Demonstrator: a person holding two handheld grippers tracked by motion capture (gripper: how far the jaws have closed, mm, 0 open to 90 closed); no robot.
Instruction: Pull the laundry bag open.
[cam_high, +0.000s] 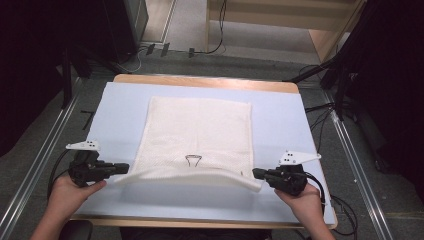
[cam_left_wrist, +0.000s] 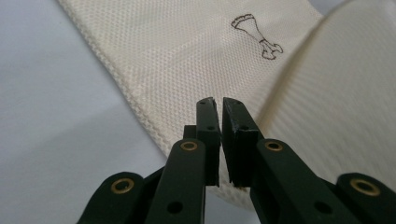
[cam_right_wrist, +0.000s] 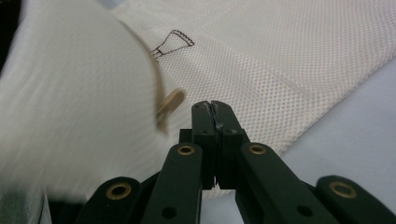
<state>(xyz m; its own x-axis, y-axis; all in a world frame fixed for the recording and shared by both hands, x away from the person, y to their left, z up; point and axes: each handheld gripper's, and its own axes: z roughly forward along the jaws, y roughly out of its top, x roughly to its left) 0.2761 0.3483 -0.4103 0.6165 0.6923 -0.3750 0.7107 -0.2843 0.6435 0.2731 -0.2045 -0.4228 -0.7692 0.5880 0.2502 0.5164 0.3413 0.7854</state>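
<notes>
A cream waffle-weave towel (cam_high: 200, 125) lies flat on the pale blue table cover (cam_high: 122, 107). It carries a small dark stitched motif (cam_high: 193, 159) near its front edge. That front edge is lifted off the table and stretched between both grippers. My left gripper (cam_high: 125, 167) is shut on the towel's near left corner, and my right gripper (cam_high: 256, 173) is shut on the near right corner. In the left gripper view the jaws (cam_left_wrist: 218, 103) pinch the towel (cam_left_wrist: 177, 56) with the motif (cam_left_wrist: 257, 35) beyond. In the right gripper view the jaws (cam_right_wrist: 211, 106) hold the towel (cam_right_wrist: 280, 56) beside a tan label (cam_right_wrist: 170, 101).
The table's wooden rim (cam_high: 200, 80) shows at the far side. Metal rails (cam_high: 350, 150) run along the floor on both sides. Cables (cam_high: 320, 112) trail on the floor at right, and wooden furniture (cam_high: 325, 30) stands at the back.
</notes>
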